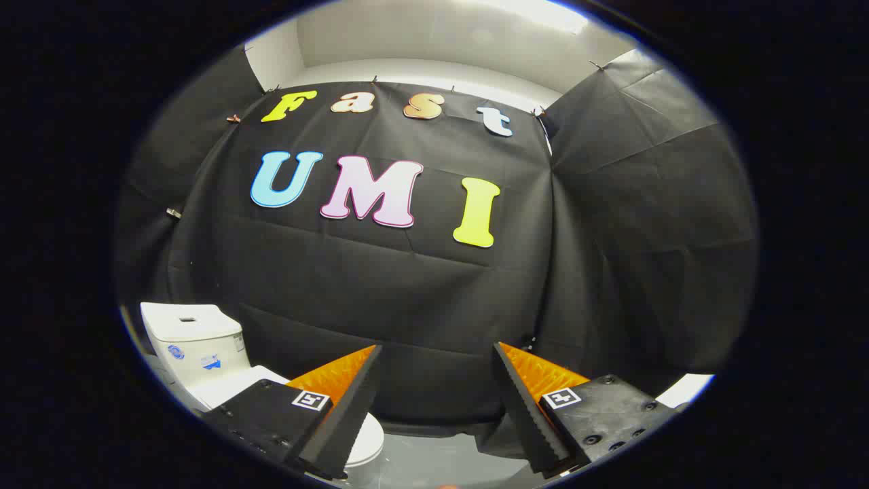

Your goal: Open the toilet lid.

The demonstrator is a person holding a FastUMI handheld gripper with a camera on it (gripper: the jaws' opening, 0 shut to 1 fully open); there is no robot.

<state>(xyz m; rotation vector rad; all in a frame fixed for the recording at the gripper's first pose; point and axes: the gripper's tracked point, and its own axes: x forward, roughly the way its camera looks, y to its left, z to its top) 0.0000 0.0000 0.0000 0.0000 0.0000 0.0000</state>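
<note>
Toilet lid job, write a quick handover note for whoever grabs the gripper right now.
Gripper: fingers open, holding nothing, aimed at the black cloth wall.
White ceramic toilet: low and off to the side of the left finger, tank against the wall.
White plastic toilet lid: looks down, partly hidden behind the left finger.
Done: nothing yet.
Left: swing toward the toilet, catch the lid's front edge, lift it.

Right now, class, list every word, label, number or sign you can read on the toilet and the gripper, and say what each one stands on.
Toilet tank: two small blue stickers, too small and blurred to read.
Toilet lid: no text seen.
Gripper: a square black-and-white marker beside each finger, a pattern, not words. Its jaws are open with nothing between them.
</note>
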